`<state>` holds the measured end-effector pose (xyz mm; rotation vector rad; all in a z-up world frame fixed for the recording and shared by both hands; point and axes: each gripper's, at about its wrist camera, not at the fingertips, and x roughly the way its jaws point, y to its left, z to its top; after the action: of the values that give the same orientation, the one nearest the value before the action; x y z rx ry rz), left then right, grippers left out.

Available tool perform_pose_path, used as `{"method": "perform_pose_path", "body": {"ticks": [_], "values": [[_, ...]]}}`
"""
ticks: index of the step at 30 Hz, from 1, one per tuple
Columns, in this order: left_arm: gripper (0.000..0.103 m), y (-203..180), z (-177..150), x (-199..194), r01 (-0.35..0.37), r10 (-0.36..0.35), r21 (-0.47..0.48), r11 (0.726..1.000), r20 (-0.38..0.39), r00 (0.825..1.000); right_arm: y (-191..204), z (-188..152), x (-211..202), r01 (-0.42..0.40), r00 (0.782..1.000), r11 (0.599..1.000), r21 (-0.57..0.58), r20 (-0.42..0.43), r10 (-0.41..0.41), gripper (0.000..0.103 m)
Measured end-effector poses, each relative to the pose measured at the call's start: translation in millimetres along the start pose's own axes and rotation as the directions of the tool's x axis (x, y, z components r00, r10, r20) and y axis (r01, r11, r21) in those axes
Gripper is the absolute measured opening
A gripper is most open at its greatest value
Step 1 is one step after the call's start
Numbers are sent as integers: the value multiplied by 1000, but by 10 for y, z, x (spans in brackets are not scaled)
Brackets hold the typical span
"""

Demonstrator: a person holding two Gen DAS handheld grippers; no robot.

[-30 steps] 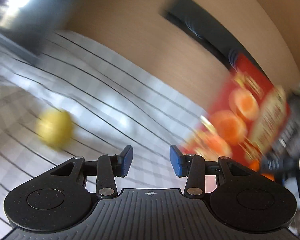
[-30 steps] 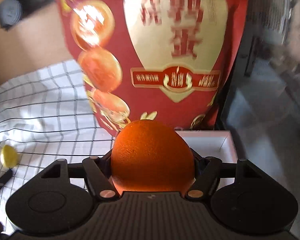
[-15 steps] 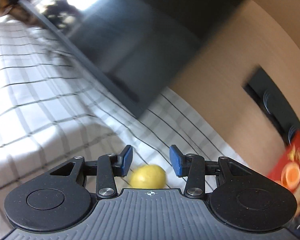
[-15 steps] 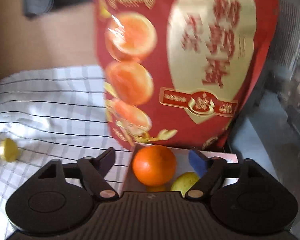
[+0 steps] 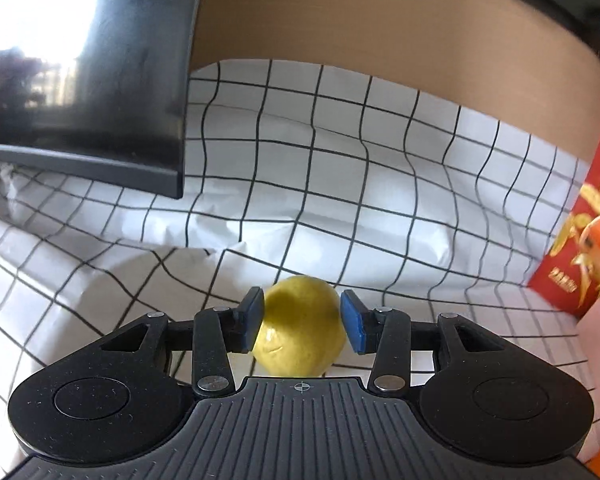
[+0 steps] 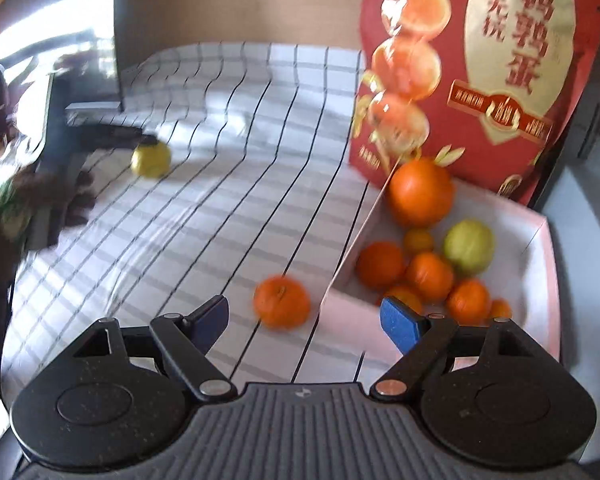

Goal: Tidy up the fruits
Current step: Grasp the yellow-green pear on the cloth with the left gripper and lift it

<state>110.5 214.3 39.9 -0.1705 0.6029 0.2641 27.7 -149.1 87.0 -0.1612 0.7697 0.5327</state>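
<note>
Since a second ago the right tongs (image 6: 304, 320) have dropped their orange into the box (image 6: 540, 264) and gape empty, while the left tongs (image 5: 302, 320), jaws just widened, bracket the lemon (image 5: 300, 328) on the cloth (image 5: 340, 160) without clearly pinching it, so it may roll away.

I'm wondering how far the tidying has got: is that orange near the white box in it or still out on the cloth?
Out. The orange lies on the checked cloth, just outside the white box wall.

Fruits (image 6: 428, 276) in box (image 6: 540, 264); bag (image 6: 480, 60) behind.
</note>
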Motion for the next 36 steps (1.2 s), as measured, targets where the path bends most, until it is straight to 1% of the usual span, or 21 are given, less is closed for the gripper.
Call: {"method": "perform_pose_path", "body": {"ticks": [2,5,8,14,21,22,24,26,28,31,32,35,36], "values": [[49,-35,12,77,-19,19,15,1000,1,1000,62,-91,-10,14,1000,1000,-22,-5,-14,84],[53,-12,30,120,-40,40,-1,999,0,999,130,-178,7,40,999,997,-65,0,-40,84],[56,49,27,165,-17,17,-32,999,12,1000,228,-249,51,64,998,992,-106,7,-63,84],[57,80,-13,136,3,-1,-42,999,44,999,430,-345,310,67,998,985,-156,9,-66,84],[58,44,-174,59,-13,22,-70,997,122,992,558,-344,493,60,998,987,-151,-10,-63,84],[58,36,-192,60,-15,24,-69,997,134,991,587,-340,512,66,998,985,-158,-9,-68,84],[58,20,-212,61,-13,19,-37,999,147,989,659,-338,542,86,996,979,-183,2,-87,84],[59,42,-212,52,0,5,-36,999,143,990,727,-335,571,110,994,970,-216,25,-107,84],[60,98,-216,50,26,-17,-62,998,135,991,755,-316,601,108,994,969,-220,33,-104,84],[62,207,-229,50,84,-71,-117,990,111,991,736,-255,693,59,998,985,-164,13,-58,84],[62,240,-240,41,100,-86,-129,987,110,990,719,-236,725,46,999,989,-139,8,-45,88],[61,345,-268,15,150,-132,-183,972,106,986,710,-205,765,68,997,991,-116,55,-62,88],[61,385,-270,8,168,-149,-208,964,103,983,705,-203,762,61,996,992,-112,69,-54,88]]}}
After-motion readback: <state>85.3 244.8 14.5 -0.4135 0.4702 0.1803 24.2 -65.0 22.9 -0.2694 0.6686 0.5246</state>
